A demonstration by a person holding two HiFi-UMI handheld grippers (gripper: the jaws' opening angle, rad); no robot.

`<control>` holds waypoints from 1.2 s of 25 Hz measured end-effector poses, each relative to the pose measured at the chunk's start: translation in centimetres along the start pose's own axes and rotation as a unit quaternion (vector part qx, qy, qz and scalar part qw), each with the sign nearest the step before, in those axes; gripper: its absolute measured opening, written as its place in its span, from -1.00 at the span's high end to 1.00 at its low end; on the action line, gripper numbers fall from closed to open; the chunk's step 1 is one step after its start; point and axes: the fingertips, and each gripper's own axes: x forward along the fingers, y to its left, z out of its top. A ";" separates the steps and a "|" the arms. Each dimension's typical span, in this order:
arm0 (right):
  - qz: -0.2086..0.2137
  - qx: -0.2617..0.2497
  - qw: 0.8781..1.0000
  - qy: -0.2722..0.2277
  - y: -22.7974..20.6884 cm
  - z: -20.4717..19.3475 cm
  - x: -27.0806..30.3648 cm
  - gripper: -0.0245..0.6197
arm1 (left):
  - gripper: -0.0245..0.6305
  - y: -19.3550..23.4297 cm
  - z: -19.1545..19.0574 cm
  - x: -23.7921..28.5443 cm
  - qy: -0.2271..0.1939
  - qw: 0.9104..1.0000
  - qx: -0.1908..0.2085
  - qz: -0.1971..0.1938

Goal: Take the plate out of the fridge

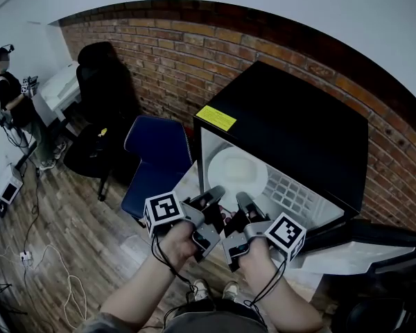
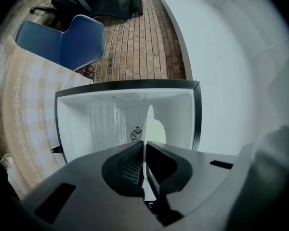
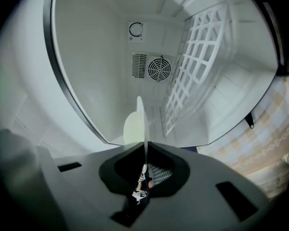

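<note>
Left gripper (image 2: 144,150) is clamped on the plate (image 2: 148,129). Its jaws close on the thin white rim, which shows edge-on between them in the left gripper view. Right gripper (image 3: 145,150) grips the same way, with its jaws pinched on the rim and the disc running out ahead toward the fan (image 3: 159,69) on the back wall. In the head view the two grippers sit close together on the plate's near edge, each held in one hand.

Most of the plate lies inside the open mouth of the fridge (image 1: 291,127), to the left of the white wire shelf (image 1: 291,189). I cannot tell whether it rests on anything or hangs from the jaws alone.

Judging from this, the grasp is made and the step in hand is the withdrawal, since the plate is not yet clear of the frame. The next move calls for drawing both grippers back toward the person together, level with each other so the plate does not twist. Both pinches must stay firm, because the plate's weight sits ahead of the jaws and may tip its far edge down. The path should miss the open door (image 1: 360,252) on the right and the blue chair (image 1: 156,161) standing just left of the fridge.
</note>
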 end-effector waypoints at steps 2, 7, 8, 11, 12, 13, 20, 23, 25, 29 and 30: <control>0.005 -0.002 1.000 0.006 0.6 -0.6 -0.3 0.82 | 0.85 -0.6 -0.1 -0.8 -0.006 1.000 0.004 -0.003; 0.016 -0.003 0.999 0.027 2.1 -2.7 -0.9 0.82 | 0.85 -1.9 -0.1 -3.4 -0.024 1.000 0.008 -0.009; 0.018 -0.004 0.999 0.032 2.3 -3.2 -1.0 0.82 | 0.85 -2.1 0.0 -3.8 -0.029 1.000 0.008 -0.010; 0.027 -0.009 0.999 0.045 3.2 -4.6 -1.0 0.82 | 0.85 -2.7 0.5 -5.5 -0.047 0.999 0.015 -0.012; 0.031 -0.010 0.998 0.050 3.5 -5.1 -1.0 0.82 | 0.85 -3.0 0.6 -6.2 -0.054 0.998 0.015 -0.013; 0.033 -0.011 0.998 0.057 3.8 -5.7 -1.0 0.82 | 0.85 -3.3 0.8 -6.8 -0.061 0.998 0.014 -0.014; 0.046 -0.018 0.993 0.107 6.0 -9.9 -0.5 0.82 | 0.85 -4.7 2.6 -11.3 -0.106 0.994 0.026 -0.023; 0.051 -0.016 0.990 0.131 6.5 -12.2 -0.3 0.82 | 0.85 -5.0 3.1 -13.6 -0.130 0.991 0.022 -0.022; 0.053 -0.014 0.988 0.146 6.8 -13.7 -0.2 0.82 | 0.85 -5.0 3.7 -15.2 -0.146 0.989 0.022 -0.021; 0.061 -0.005 0.982 0.179 7.5 -16.8 0.1 0.82 | 0.85 -5.2 4.5 -18.3 -0.177 0.984 0.019 -0.019; 0.062 -0.004 0.980 0.187 7.6 -17.6 0.2 0.82 | 0.85 -5.3 4.7 -19.1 -0.185 0.982 0.018 -0.019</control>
